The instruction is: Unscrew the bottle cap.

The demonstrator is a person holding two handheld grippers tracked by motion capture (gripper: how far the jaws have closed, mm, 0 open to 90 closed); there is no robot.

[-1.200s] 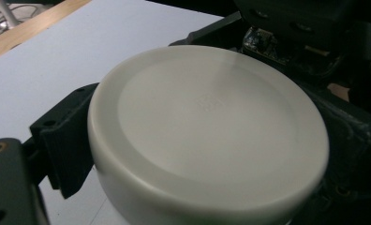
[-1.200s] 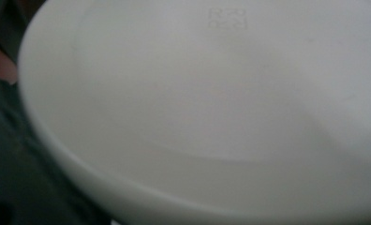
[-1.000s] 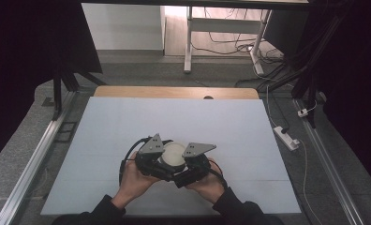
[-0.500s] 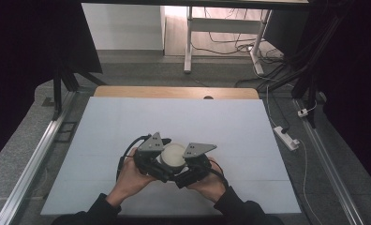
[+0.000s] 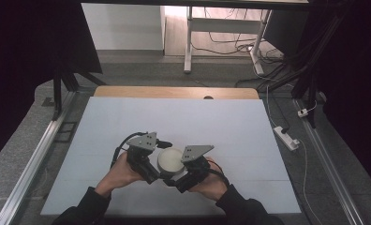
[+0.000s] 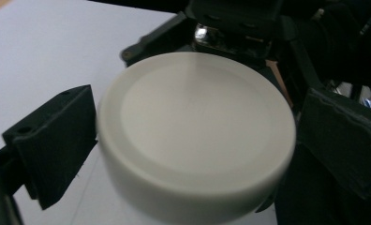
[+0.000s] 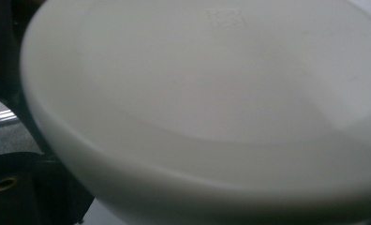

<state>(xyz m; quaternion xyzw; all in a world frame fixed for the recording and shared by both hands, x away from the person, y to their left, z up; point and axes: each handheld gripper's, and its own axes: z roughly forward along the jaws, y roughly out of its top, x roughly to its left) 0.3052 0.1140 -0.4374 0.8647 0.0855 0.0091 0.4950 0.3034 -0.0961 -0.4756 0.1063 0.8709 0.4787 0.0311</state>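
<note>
Tongs (image 5: 161, 165) (image 5: 174, 176) closed on white lid (image 5: 170, 160)

Open table (image 5: 174, 122) all around; only the round lid (image 5: 170, 159) between grippers.

A pale grey rectangular table mat (image 5: 174, 122) lies before a wooden edge strip (image 5: 174, 92); a white power strip (image 5: 285, 137) rests on the floor.

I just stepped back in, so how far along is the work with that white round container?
Done: both grippers have reached the white round container near the table's front edge. In hand: the left gripper has a jaw on each side of it, and the right gripper is close against it. Left: any lifting, opening or moving.
</note>
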